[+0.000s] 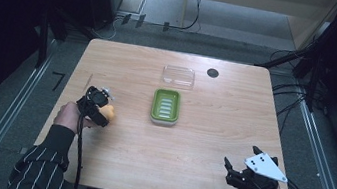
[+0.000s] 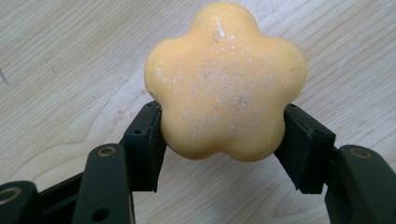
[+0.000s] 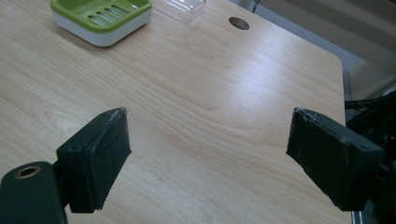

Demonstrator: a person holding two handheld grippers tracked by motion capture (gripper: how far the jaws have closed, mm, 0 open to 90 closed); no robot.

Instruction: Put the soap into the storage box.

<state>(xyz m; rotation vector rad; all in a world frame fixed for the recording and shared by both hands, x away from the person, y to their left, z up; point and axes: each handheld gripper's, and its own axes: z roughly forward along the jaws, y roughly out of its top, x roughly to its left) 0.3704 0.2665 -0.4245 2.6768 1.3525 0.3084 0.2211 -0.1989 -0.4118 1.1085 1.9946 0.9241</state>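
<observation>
A pale orange flower-shaped soap sits between the black jaws of my left gripper, which is shut on it just above the wooden table. In the high view that soap pokes out to the right of the left gripper near the table's left side. A green soap dish with a slotted bottom rests at the table's middle, also seen as the soap dish in the right gripper view. My right gripper stands open over bare wood near the front right corner.
A clear plastic lid lies just behind the green dish, the same lid at the top of the right gripper view. A round cable hole is near the table's far edge. Dark cables lie on the floor around the table.
</observation>
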